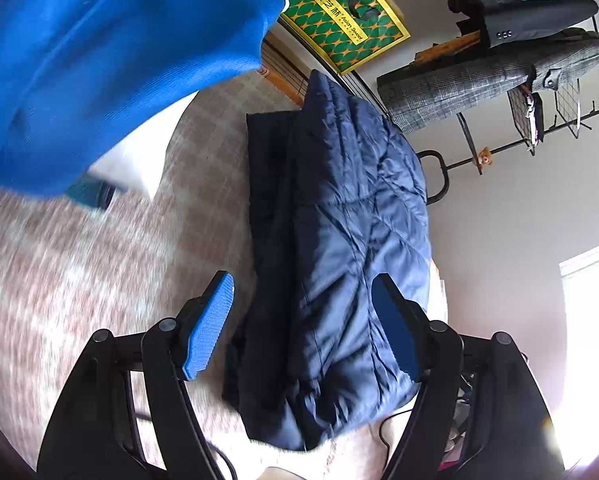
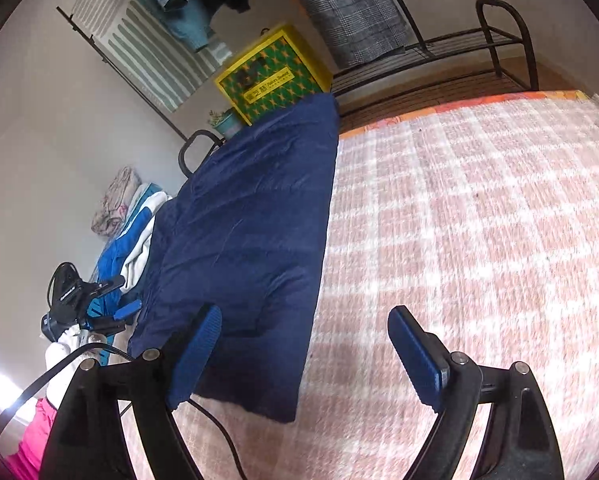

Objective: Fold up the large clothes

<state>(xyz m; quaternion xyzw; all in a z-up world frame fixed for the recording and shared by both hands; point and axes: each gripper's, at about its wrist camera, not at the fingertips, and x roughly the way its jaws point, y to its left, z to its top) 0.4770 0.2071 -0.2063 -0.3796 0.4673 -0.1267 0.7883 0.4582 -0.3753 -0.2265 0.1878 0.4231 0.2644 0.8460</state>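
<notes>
Navy quilted jacket (image 1: 331,248) lies folded lengthwise on bed (image 2: 479,240), at our 12 o'clock. Left tool (image 1: 303,324) and right tool (image 2: 303,352) both agape, empty. Risk we see: slippery padding springs open if pinched shallow.

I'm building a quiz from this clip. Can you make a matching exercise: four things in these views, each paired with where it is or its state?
Things:
1. navy quilted puffer jacket
2. yellow-and-green patterned box
3. grey checked coat
4. left tongs

Places or states:
A. hanging on the black metal rack
B. open, holding nothing
C. lying folded lengthwise on the pink checked blanket
D. standing beyond the far end of the bed

Pairs: 1-C, 2-D, 3-A, 4-B
</notes>
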